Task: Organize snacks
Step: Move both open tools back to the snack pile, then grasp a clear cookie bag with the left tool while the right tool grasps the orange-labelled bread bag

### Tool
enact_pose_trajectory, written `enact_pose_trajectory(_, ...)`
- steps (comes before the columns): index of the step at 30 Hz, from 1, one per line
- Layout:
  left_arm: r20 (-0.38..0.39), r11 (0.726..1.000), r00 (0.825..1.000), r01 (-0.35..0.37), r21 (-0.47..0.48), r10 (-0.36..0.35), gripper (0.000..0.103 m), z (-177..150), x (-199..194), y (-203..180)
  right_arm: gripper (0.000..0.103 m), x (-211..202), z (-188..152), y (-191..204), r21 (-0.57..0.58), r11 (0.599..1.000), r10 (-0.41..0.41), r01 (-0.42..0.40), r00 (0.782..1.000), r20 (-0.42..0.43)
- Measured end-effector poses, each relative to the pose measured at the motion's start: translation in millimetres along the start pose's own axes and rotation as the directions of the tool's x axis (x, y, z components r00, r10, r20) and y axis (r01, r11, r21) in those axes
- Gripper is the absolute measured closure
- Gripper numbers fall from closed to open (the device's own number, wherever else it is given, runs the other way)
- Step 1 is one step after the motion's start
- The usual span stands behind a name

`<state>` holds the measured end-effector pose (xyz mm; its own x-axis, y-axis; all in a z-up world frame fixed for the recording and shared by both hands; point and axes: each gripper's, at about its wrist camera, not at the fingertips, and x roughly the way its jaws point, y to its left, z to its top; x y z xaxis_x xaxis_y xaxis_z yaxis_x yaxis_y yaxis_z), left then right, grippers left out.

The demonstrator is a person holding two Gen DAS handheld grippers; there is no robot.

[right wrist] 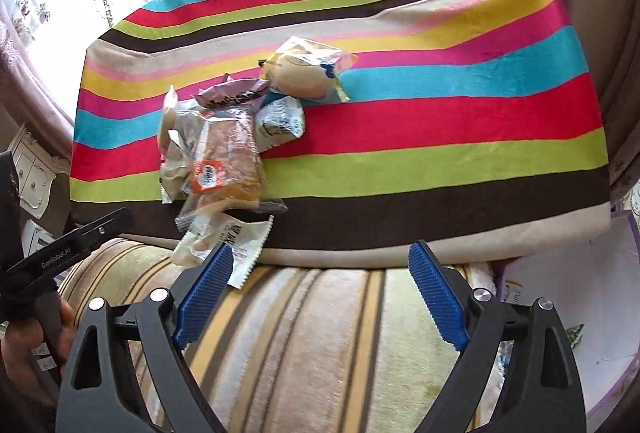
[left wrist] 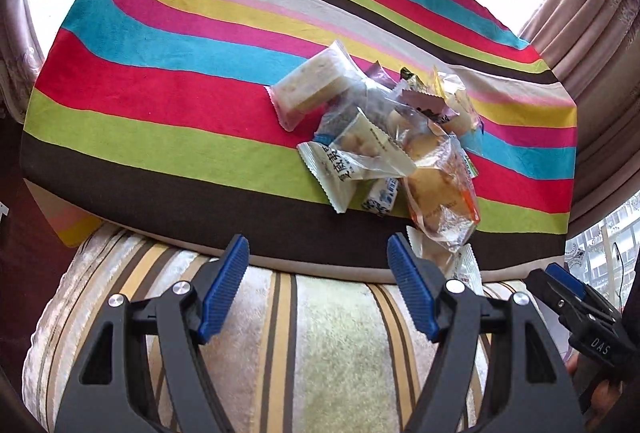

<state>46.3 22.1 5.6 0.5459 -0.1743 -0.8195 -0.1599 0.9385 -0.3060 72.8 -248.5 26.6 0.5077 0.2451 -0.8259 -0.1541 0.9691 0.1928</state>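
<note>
A heap of wrapped snacks lies on a rainbow-striped cloth. A pale cake bar sits at its left, a clear bread pack hangs toward the near edge. In the right wrist view the heap is at left, with a round bun pack behind it and a white packet over the edge. My left gripper is open and empty, short of the cloth. My right gripper is open and empty, its left fingertip close to the white packet.
A striped beige cushion lies under both grippers, in front of the cloth-covered surface. Curtains hang at the right and a bright window is behind. A white cabinet stands at far left in the right wrist view.
</note>
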Motion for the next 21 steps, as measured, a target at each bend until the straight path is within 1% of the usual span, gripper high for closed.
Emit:
enact_pose_trajectory(8, 0.024, 0.999, 0.999, -0.02, -0.028, 0.021, 0.031, 18.6, 8.7, 16.4, 0.016, 25.1, 20.5, 32.5, -0.066, 0.997, 0.035, -0.035, 0.999, -0.003)
enact_pose_trajectory(14, 0.056, 1.0, 0.998, -0.022, -0.006, 0.022, 0.031, 38.7, 15.6, 19.4, 0.016, 45.6, 34.9, 44.6, -0.086, 0.996, 0.037, -0.038, 0.999, -0.01)
enact_pose_trajectory(21, 0.052, 1.0, 0.999, -0.018, 0.026, 0.017, 0.031, 64.9, 34.1, 21.6, 0.016, 65.9, 45.2, 50.3, -0.09, 0.995, 0.037, -0.04, 0.999, -0.034)
